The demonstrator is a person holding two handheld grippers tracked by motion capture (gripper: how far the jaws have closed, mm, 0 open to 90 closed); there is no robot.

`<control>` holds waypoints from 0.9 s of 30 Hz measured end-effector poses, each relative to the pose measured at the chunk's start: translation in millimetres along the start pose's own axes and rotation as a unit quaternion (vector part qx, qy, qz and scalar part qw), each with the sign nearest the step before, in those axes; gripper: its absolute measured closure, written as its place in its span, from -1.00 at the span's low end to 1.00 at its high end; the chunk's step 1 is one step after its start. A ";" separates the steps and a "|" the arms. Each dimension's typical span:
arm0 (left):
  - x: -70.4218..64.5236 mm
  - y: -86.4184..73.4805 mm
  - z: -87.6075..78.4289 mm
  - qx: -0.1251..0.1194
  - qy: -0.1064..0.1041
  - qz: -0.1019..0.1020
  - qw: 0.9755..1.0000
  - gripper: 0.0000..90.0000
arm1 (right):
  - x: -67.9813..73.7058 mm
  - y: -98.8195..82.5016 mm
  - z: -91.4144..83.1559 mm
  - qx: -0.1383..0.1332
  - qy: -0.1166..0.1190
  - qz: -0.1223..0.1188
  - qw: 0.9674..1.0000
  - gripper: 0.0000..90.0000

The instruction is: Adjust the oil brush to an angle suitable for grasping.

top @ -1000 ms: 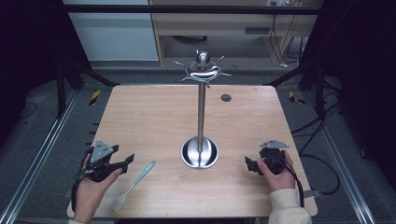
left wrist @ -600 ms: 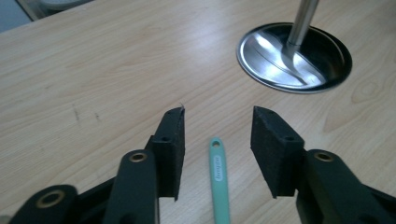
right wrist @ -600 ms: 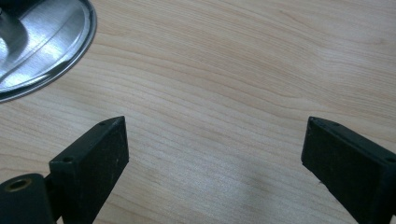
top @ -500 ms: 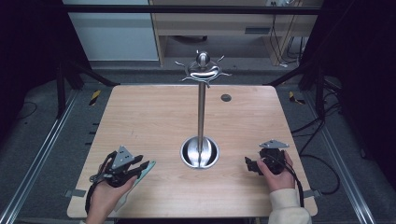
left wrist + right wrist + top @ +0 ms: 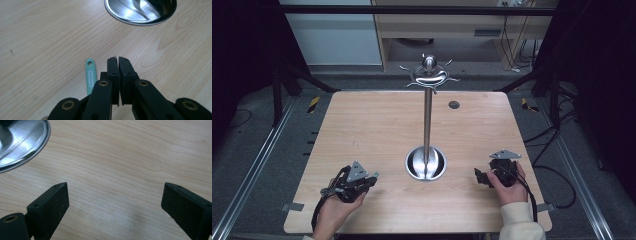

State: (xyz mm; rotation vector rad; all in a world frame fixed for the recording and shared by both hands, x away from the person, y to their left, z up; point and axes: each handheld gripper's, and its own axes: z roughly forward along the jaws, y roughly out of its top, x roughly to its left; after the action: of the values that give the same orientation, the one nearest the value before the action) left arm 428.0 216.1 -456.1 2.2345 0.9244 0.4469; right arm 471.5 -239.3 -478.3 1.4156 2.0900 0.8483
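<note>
A teal utensil handle [image 5: 90, 75] with a hole at its end lies flat on the wooden table [image 5: 377, 130]. It sits just left of my left gripper [image 5: 117, 60] and runs back under that gripper's body. The jaws have just been closing and now stand shut, pad against pad, with nothing visible between them. In the high view the left gripper [image 5: 371, 177] is low over the table's near left, and a hand holds it. My right gripper [image 5: 113, 192] is open over bare wood at the near right [image 5: 478, 176].
A steel stand has a round dished base [image 5: 426, 163] in the middle of the table, a tall pole [image 5: 428, 125] and curled hooks at the top [image 5: 428, 75]. The base's rim lies ahead of both grippers [image 5: 140, 12] [image 5: 22, 142]. A small dark disc [image 5: 454, 104] is at the far right.
My left gripper has moved right and down onto the spot where the utensil lay, and its jaws have closed. The right gripper has not moved.
</note>
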 end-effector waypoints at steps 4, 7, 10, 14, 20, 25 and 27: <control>1.2 -1.8 4.2 0.015 -0.001 0.000 1.000 1.00 | -0.2 0.0 -0.1 0.000 -0.001 0.001 1.000 -0.82; 3.4 -3.7 7.2 0.023 0.000 -0.004 1.000 1.00 | -0.3 -0.1 0.1 0.000 -0.001 0.001 1.000 -0.82; 5.7 -4.8 9.9 0.031 -0.001 -0.007 0.999 1.00 | 0.0 -0.1 0.3 0.001 0.000 0.001 1.000 -0.82; 5.3 -5.9 14.8 0.043 -0.003 -0.007 0.999 1.00 | 0.0 -0.2 0.2 0.001 0.000 0.001 1.000 -0.82; 5.7 -7.6 20.5 0.054 0.003 -0.005 0.999 1.00 | 0.2 -0.3 0.6 0.000 0.002 0.001 1.000 -0.82; 7.7 -9.4 23.9 0.063 0.003 -0.005 0.998 1.00 | 0.3 -0.3 0.6 0.000 0.004 0.002 1.000 -0.82; 8.4 -10.0 25.1 0.066 0.004 -0.007 0.998 1.00 | 0.5 -0.3 0.6 0.002 0.003 0.003 1.000 -0.82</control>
State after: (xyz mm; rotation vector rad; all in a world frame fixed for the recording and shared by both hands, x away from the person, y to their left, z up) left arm 442.2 216.0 -480.6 2.3458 0.9988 0.3999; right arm 471.6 -238.8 -478.9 1.4229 2.0935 0.8520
